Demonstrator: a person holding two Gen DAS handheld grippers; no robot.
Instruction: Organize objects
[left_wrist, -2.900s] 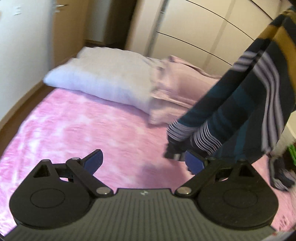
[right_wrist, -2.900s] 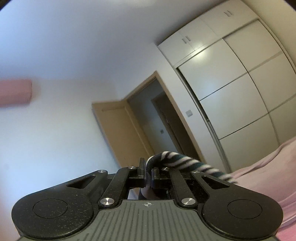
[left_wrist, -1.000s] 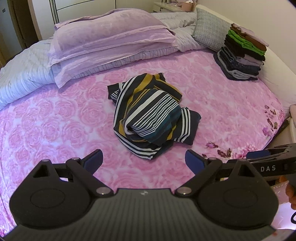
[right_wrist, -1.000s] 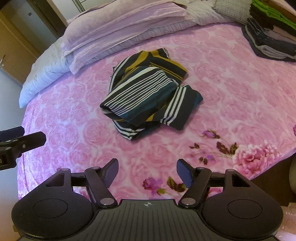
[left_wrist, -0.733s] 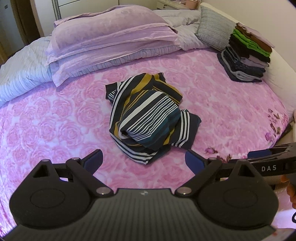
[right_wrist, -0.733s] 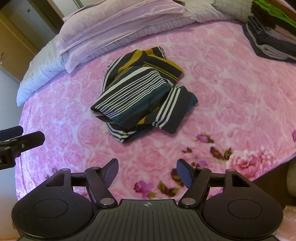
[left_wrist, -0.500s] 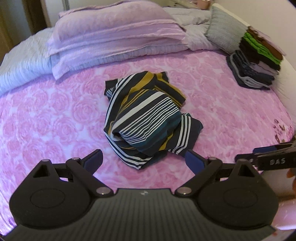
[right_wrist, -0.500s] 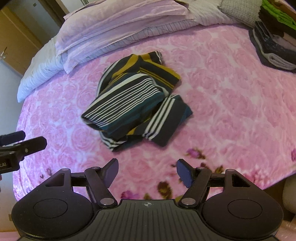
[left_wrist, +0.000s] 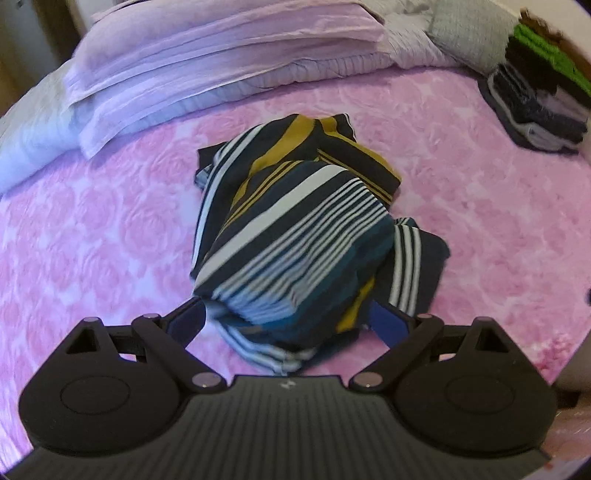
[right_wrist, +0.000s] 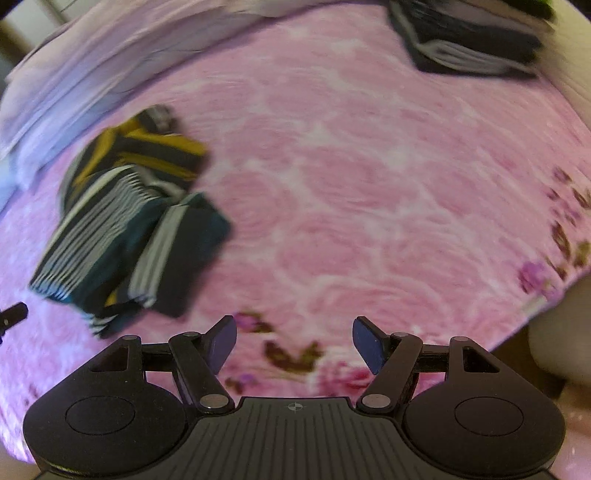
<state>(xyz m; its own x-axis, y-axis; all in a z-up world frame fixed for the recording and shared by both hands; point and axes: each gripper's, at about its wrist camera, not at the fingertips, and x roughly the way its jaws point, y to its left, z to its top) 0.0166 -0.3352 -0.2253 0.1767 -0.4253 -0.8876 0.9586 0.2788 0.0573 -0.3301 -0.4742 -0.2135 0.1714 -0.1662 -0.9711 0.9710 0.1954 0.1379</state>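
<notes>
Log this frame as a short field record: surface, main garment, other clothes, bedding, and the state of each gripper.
surface: pink rose-pattern bedspread
main garment: striped garment, crumpled mid-bed
other clothes: folded clothes stack, far right corner
bedding: lilac pillows at the head
left gripper: open, jaws astride the garment's near edge
right gripper: open, over bare bedspread

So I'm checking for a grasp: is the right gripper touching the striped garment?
Apart. The right wrist view shows the right gripper open over bare pink bedspread, the striped garment well off to its left.

Soft striped cloth garment on plush pink bedspread — tongs matt black plastic.
</notes>
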